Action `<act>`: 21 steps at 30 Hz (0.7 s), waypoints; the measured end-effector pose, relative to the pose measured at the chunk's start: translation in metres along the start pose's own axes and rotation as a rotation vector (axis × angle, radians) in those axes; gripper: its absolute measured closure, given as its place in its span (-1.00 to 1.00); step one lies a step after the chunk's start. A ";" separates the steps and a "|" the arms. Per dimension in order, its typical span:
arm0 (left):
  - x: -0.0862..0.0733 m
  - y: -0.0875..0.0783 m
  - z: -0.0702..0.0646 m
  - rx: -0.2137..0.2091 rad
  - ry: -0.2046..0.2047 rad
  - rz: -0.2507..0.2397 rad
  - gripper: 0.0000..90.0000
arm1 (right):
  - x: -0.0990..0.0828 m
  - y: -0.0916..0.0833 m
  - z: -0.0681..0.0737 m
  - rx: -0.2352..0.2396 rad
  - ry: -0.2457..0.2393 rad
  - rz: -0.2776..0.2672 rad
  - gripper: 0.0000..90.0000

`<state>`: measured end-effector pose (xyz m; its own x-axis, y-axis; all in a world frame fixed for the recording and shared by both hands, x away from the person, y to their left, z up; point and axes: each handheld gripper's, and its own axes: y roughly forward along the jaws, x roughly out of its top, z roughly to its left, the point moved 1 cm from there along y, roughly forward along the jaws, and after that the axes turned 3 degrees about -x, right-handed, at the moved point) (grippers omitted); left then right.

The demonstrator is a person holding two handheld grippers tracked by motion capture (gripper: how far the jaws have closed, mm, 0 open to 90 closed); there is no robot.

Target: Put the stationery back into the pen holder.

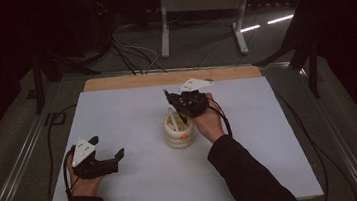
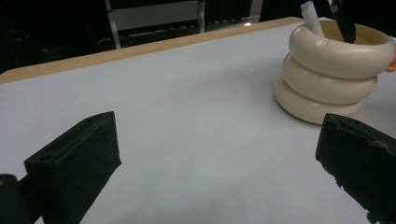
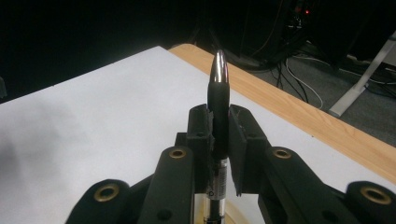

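Note:
A cream cup (image 1: 179,132) made of three stacked rings stands in the middle of the white table top (image 1: 132,110). My right gripper (image 1: 177,105) hovers over it, shut on a black pen (image 3: 218,88) whose lower end reaches down into the cup (image 2: 334,70). In the right gripper view the pen's shiny tip points away past the right gripper (image 3: 219,116). A white pen (image 2: 312,16) leans inside the cup beside the black pen (image 2: 343,21). My left gripper (image 1: 107,147) rests at the front left of the table, open, with nothing between its fingers, facing the cup.
A strip of bare wood (image 1: 171,77) runs along the table's far edge. Behind it, cables (image 1: 134,55) lie on the floor around a metal stand (image 1: 201,2). The white sheet is bare between the left gripper (image 2: 219,135) and the cup.

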<state>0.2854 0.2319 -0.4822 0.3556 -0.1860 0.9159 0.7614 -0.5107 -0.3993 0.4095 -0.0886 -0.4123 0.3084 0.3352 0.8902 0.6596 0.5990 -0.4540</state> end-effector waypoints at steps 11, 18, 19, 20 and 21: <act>0.000 0.000 0.000 -0.002 0.001 0.000 -1.00 | -0.006 0.000 -0.001 -0.003 0.002 0.009 0.78; 0.000 0.001 -0.001 -0.003 0.003 0.001 -1.00 | -0.010 -0.001 -0.001 -0.001 0.000 0.012 0.77; 0.000 0.001 -0.001 -0.003 0.003 0.001 -1.00 | -0.011 -0.002 -0.001 -0.001 0.004 0.014 0.78; 0.000 0.001 -0.001 -0.003 0.003 0.001 -1.00 | -0.011 -0.002 -0.001 0.000 0.004 0.013 0.78; 0.000 0.001 -0.001 -0.004 0.004 0.001 -1.00 | -0.012 -0.002 -0.001 -0.001 0.007 0.015 0.78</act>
<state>0.2859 0.2302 -0.4823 0.3546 -0.1897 0.9156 0.7590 -0.5134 -0.4003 0.4053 -0.0947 -0.4222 0.3228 0.3391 0.8836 0.6554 0.5934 -0.4672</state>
